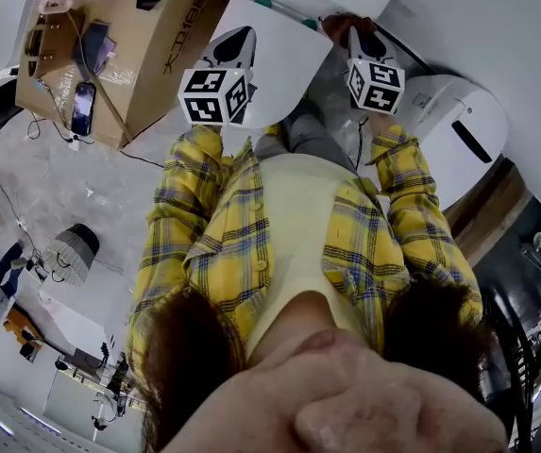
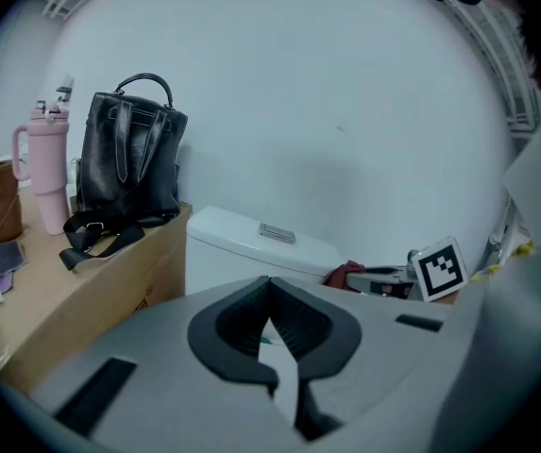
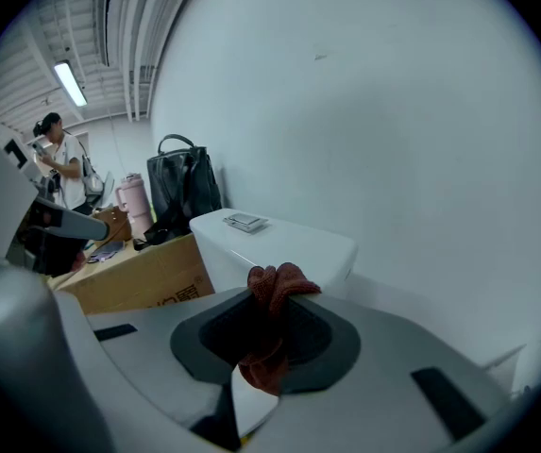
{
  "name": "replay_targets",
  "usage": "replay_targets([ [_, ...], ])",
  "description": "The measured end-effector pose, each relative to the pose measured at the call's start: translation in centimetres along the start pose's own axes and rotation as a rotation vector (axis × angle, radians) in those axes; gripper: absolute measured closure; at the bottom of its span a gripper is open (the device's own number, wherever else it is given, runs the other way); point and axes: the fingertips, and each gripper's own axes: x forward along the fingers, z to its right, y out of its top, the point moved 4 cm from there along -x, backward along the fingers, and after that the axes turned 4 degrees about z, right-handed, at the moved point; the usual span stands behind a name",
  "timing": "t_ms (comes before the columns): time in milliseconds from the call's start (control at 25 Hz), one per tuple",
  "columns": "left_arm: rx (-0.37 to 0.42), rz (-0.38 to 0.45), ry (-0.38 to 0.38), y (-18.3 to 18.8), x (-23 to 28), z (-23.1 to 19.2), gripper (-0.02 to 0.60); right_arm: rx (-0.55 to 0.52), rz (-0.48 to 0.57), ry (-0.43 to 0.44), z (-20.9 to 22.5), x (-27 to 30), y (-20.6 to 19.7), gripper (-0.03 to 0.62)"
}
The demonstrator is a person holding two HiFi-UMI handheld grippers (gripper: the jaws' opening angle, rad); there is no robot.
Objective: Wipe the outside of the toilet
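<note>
1. The toilet point(image 3: 284, 245) is plain glossy white, and its boxy tank has rounded edges. A small rectangular silver flush plate point(image 3: 245, 222) sits on the middle of the tank lid.
2. It stands with its tank against a pale, bare wall, straight ahead of both grippers. In the head view its white oval lid shows beyond the person's yellow plaid shirt point(image 1: 223, 243).
3. The right gripper point(image 3: 268, 302) has its jaws clamped on a red cloth point(image 3: 279, 279). The cloth is bunched into folds above the jaw tips and hangs down between them. It is held in the air in front of the tank; contact with the porcelain cannot be made out.
4. The left gripper point(image 2: 270, 286) has its jaws pressed together at the tips with nothing between them, and it is raised beside the right one.
5. Just beside the toilet stands a cardboard box point(image 2: 91, 286). On the box are a black leather bag point(image 2: 128, 163) and a pink tumbler point(image 2: 48, 173).
6. A second white fixture point(image 1: 459, 125) sits on the toilet's other side in the head view.
</note>
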Motion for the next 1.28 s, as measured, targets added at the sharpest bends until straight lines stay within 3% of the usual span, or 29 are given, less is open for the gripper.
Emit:
replay_targets([
  [360, -0.018, 0.013, 0.118, 0.4, 0.6, -3.5, 0.574, -0.044, 0.014, 0.244, -7.5, 1.7, 1.5, 0.517],
  [720, 0.000, -0.003, 0.257, -0.3, 0.6, -7.5, 0.574, -0.142, 0.058, 0.407, -15.8, 8.5, 3.5, 0.517],
  [960, -0.032, -0.003, 0.284, -1.8, -0.5, -8.5, 0.575, -0.251, 0.072, 0.456, -19.6, 12.4, 3.9, 0.517],
  [1280, -0.078, -0.029, 0.299, -3.6, -0.7, -9.8, 0.575, -0.245, 0.101, 0.394, -20.4, 16.4, 4.3, 0.517],
])
